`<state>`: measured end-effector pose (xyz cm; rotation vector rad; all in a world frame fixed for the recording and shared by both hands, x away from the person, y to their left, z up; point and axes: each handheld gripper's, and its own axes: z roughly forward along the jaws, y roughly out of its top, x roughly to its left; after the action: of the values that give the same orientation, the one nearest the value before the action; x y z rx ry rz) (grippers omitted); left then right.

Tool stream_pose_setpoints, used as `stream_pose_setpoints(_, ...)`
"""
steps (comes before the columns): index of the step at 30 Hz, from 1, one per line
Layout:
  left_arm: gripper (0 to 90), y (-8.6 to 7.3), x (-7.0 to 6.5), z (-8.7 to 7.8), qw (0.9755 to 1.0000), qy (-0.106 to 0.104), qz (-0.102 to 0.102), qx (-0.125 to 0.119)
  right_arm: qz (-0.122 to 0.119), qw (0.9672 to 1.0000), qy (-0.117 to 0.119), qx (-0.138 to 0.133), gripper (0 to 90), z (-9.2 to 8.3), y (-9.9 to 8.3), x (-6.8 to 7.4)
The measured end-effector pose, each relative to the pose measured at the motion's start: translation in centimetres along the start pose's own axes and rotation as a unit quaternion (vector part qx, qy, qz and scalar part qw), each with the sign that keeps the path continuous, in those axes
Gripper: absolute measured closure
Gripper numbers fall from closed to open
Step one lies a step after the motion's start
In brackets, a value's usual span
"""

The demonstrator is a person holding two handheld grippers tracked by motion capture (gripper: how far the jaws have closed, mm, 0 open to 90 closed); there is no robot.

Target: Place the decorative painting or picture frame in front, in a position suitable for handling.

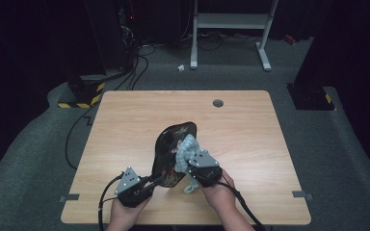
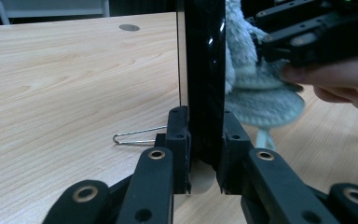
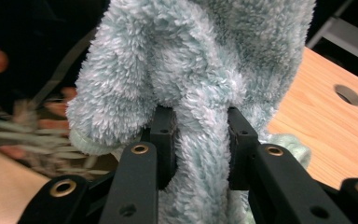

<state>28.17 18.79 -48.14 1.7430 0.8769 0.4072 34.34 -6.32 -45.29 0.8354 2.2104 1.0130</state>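
Left gripper [image 2: 204,154] clamps a black glossy tray [image 1: 171,149] on edge, near table's [image 1: 125,120] front edge – right gripper [image 3: 200,140] pinches a fluffy pale-blue cloth [image 3: 196,70] w/ it against the tray's face.

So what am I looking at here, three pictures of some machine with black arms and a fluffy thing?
No machine: a person stands at a wooden table with a hand-held claw in each hand. One picture looks down from above; the other two come from small cameras riding on each claw. The left claw is shut on the edge of a glossy black tray, holding it tilted up off the table. The right claw is shut on a fluffy pale-blue cloth and presses it against the tray, apparently wiping it. A bent wire clip lies on the table.
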Motion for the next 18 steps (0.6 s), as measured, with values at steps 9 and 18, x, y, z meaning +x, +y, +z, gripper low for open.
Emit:
stream_pose_setpoints(9,77.8,0.0,0.0,0.0,1.0000,0.001,0.000,-0.001,0.031,0.9989,-0.034,0.008,69.9,0.6,0.4,-2.9)
stream_pose_setpoints(18,77.8,0.0,0.0,0.0,1.0000,0.002,-0.002,0.000,-0.010,0.9999,0.008,0.002,70.0,-0.3,0.0,1.4)
